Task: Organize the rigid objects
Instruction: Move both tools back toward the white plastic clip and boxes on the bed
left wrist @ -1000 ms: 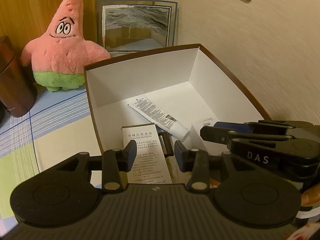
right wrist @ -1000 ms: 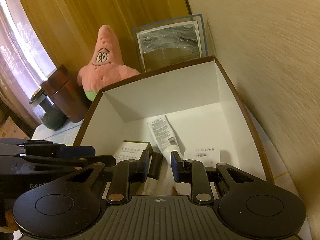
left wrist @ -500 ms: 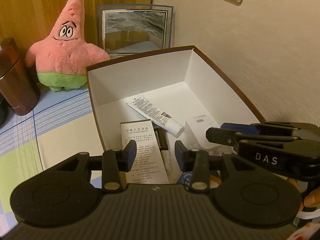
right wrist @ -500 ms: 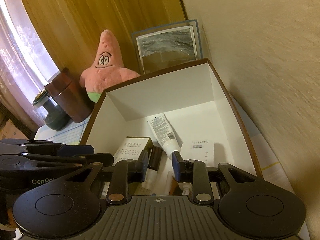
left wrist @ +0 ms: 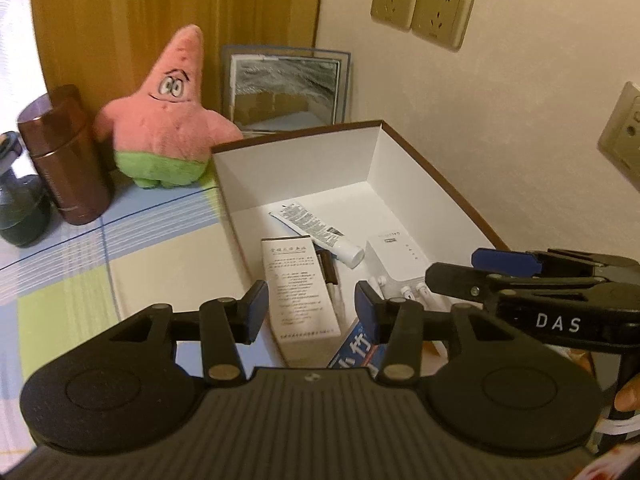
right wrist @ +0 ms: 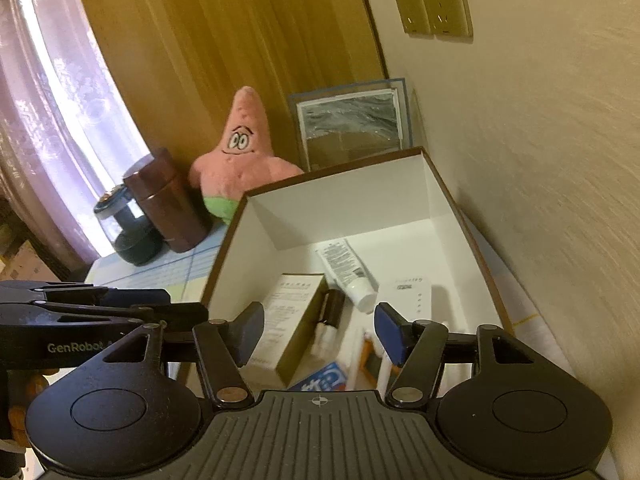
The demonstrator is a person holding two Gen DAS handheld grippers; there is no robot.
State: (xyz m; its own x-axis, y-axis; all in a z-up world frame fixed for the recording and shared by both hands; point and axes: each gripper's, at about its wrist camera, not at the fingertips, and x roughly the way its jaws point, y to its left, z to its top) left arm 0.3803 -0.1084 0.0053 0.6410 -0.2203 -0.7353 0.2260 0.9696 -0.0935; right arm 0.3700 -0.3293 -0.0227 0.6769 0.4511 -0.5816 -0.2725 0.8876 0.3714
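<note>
Nearest, the left gripper (left wrist: 307, 305) and the right gripper (right wrist: 319, 332) are held side by side above the near end of the brown-edged box (left wrist: 436, 176); both sets of jaws are opening, and nothing is seen clamped between either pair. The release into the box is judged to be finishing, so the step is best closed by letting the jaws clear fully and lifting straight away, so that no pad drags on what lies below

Inside the box, at the near end, a blue printed pack (left wrist: 360, 354) is seen, partly hidden. Beside it lie a tall white carton (left wrist: 298, 292), a small dark-capped tube (left wrist: 329, 270) and a white device with prongs (left wrist: 394, 260). Further in, a white squeeze tube (left wrist: 316, 234) is laid at a slant; the far end is bare. Beyond the box stand a pink plush star (left wrist: 168, 120), a brown canister (left wrist: 64, 156) and a framed mirror (left wrist: 286, 88)
</note>
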